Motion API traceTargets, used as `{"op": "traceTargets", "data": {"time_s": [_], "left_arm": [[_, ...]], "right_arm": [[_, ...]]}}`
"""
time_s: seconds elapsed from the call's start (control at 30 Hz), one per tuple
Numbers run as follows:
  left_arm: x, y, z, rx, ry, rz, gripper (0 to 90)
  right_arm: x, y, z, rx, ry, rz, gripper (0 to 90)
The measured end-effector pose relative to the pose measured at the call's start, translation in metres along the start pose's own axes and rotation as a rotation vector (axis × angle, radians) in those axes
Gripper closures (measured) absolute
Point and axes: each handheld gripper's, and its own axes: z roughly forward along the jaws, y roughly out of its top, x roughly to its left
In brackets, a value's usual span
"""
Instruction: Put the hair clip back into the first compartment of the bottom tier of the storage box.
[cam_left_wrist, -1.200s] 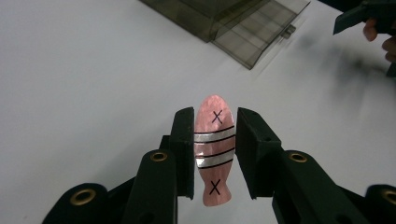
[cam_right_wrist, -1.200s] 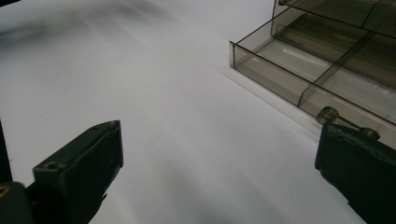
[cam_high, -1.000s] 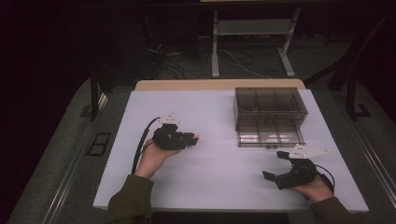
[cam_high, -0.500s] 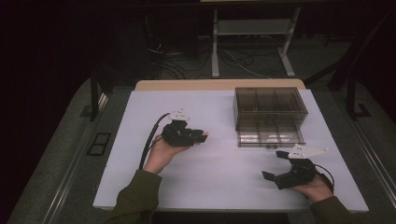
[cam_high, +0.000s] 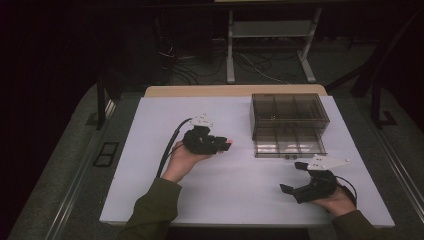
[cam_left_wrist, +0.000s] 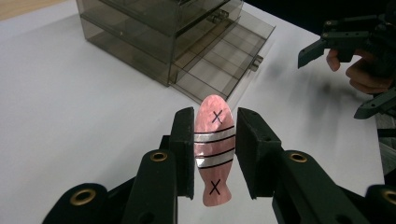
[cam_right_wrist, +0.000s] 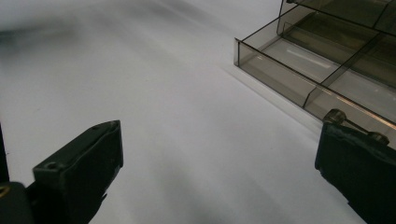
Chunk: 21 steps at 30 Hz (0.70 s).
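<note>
A flat pink fish-shaped piece (cam_left_wrist: 214, 154) with silver stripes and two black X marks stands upright between the jaws of my left gripper (cam_left_wrist: 214, 133), which is shut on it. In the high view my left gripper (cam_high: 222, 145) hovers over the middle of the white table, left of a smoky clear drawer cabinet (cam_high: 289, 112). The cabinet's bottom drawer (cam_high: 289, 146) is pulled out, and its divided compartments (cam_right_wrist: 327, 70) look bare. My right gripper (cam_high: 291, 176) is open near the front right, with nothing between its jaws (cam_right_wrist: 219, 158).
The white tabletop (cam_high: 150, 150) is bare to the left and in front of the cabinet. A black cable (cam_high: 167, 150) trails from the left gripper. Beyond the table's far edge stand a metal frame and floor cables (cam_high: 250, 60).
My left gripper has carried the pink fish to the right, closer to the open drawer. The right gripper has stayed where it was, still open.
</note>
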Motion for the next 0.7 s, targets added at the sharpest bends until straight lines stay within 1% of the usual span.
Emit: {"op": "traceTargets", "data": {"time_s": [0.07, 0.27, 0.37, 0.7], "left_arm": [[-0.001, 0.002, 0.002, -0.001, -0.003, -0.002, 67.9], [-0.002, 0.007, 0.01, -0.004, -0.017, 0.008, 68.0], [-0.003, 0.009, 0.014, -0.007, -0.023, 0.005, 68.0], [-0.005, 0.019, 0.032, -0.018, -0.05, 0.026, 67.9]], "right_arm": [[0.0, 0.0, 0.0, -0.002, 0.0, 0.0, 0.5], [0.0, 0.0, 0.0, -0.003, 0.0, 0.0, 0.5], [0.0, 0.0, 0.0, -0.002, 0.0, -0.001, 0.5], [0.0, 0.0, -0.001, -0.003, 0.0, 0.001, 0.5]]}}
